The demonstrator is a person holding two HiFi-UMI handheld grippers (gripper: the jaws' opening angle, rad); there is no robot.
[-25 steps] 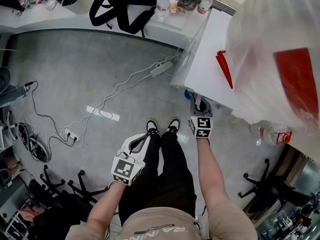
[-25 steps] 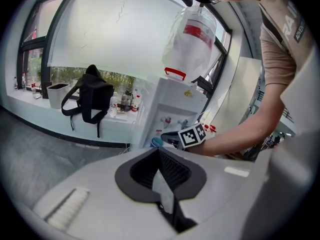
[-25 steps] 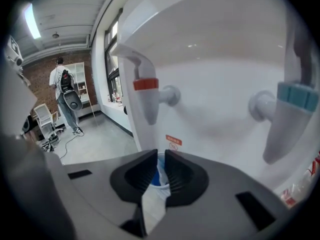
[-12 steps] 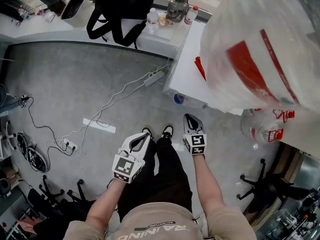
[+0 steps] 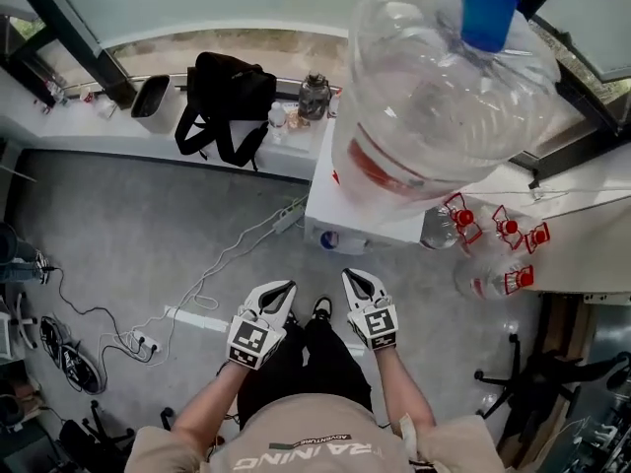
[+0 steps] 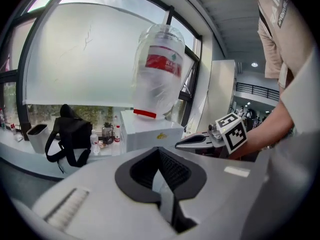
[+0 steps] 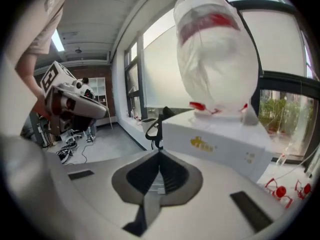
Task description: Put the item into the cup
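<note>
No cup and no loose item shows in any view. My left gripper (image 5: 283,289) and right gripper (image 5: 353,277) are held side by side above the floor, in front of my legs. Both are shut with nothing between the jaws, as the left gripper (image 6: 159,153) and right gripper (image 7: 160,156) views show close up. Ahead stands a white dispenser box (image 5: 350,215) carrying a large clear water bottle (image 5: 444,87) with a blue cap (image 5: 488,8). Each gripper points toward that white box (image 6: 150,131) and is well apart from it.
A black backpack (image 5: 222,101), a white bin (image 5: 153,101) and small bottles sit on the window ledge. Cables and a power strip (image 5: 286,220) lie on the grey floor at left. Empty water bottles (image 5: 488,274) lie at right, with an office chair base (image 5: 523,382) beyond.
The head view has swung upward, bringing the whole bottle and window ledge into sight. The right gripper has drawn back from the dispenser and now sits level with the left one.
</note>
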